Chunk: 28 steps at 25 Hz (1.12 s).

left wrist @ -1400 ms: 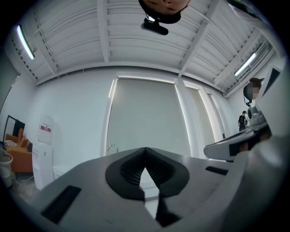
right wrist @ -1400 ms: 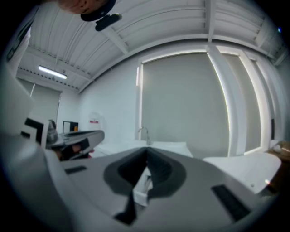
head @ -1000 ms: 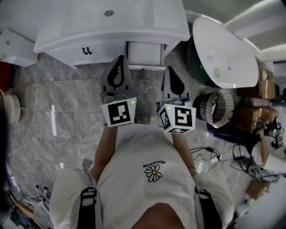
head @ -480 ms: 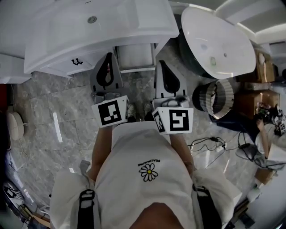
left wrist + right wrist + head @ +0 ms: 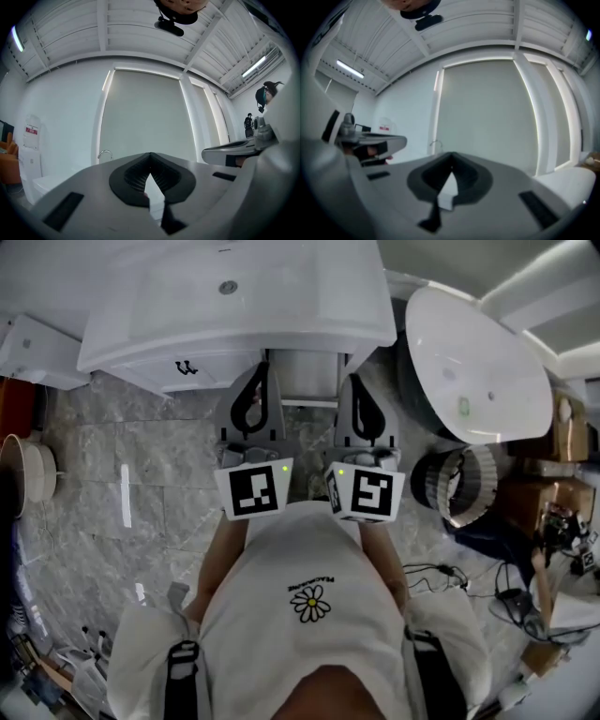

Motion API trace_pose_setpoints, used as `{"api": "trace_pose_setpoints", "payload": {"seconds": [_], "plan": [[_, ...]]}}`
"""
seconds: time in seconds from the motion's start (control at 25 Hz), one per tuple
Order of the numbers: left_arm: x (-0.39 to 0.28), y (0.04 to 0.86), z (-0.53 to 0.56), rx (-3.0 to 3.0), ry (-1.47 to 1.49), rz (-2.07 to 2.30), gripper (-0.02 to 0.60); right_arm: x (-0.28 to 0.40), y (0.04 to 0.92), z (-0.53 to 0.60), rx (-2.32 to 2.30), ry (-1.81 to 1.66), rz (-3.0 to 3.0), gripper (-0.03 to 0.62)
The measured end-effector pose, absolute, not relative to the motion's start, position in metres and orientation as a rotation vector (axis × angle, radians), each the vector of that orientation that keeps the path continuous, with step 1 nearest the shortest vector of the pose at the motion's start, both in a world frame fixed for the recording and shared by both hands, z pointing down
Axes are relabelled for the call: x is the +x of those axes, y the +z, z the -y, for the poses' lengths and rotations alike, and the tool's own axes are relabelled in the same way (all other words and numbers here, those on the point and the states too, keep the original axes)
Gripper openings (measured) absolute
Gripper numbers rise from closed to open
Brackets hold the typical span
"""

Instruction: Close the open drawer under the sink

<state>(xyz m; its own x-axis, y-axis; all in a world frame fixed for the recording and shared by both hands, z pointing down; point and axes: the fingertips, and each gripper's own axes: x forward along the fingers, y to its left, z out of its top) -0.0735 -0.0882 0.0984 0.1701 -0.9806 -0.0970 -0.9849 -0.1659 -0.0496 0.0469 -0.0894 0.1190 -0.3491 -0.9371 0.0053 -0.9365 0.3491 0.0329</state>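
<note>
Left gripper (image 5: 263, 367) and right gripper (image 5: 356, 381) are both pressed together with nothing between their jaws. Over the last second I've carried them forward and a little up, so their tips now sit on either side of the open drawer (image 5: 305, 371), which sticks out of the white cabinet (image 5: 159, 367) under the sink (image 5: 281, 296). The drawer looks no further in than it did a second ago, and I can't tell that either tip touches it, so I judge the closing hasn't begun. I'd next set a closed tip against the drawer's front edge and push straight in.
</note>
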Motion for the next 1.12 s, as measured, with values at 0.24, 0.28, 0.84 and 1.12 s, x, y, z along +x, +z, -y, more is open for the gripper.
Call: {"api": "trace_pose_setpoints", "payload": {"seconds": [0.24,0.28,0.84,1.12], "plan": [[-0.069,0.099,0.083,-2.323,0.030,-1.953,0.021,0.048,0.116,0.087,1.766,-0.040,2.608,0.029],[-0.069,0.098,0.082,-2.319,0.027,-1.949,0.021,0.049,0.115,0.085,1.770,-0.035,2.617,0.029],[-0.050,0.091,0.069,-2.359,0.061,-1.869,0.021,0.062,0.100,0.062,1.818,-0.089,2.621,0.029],[-0.052,0.085,0.066,-2.353,0.107,-1.854,0.021,0.054,0.066,0.054,1.857,-0.336,2.642,0.029]]}}
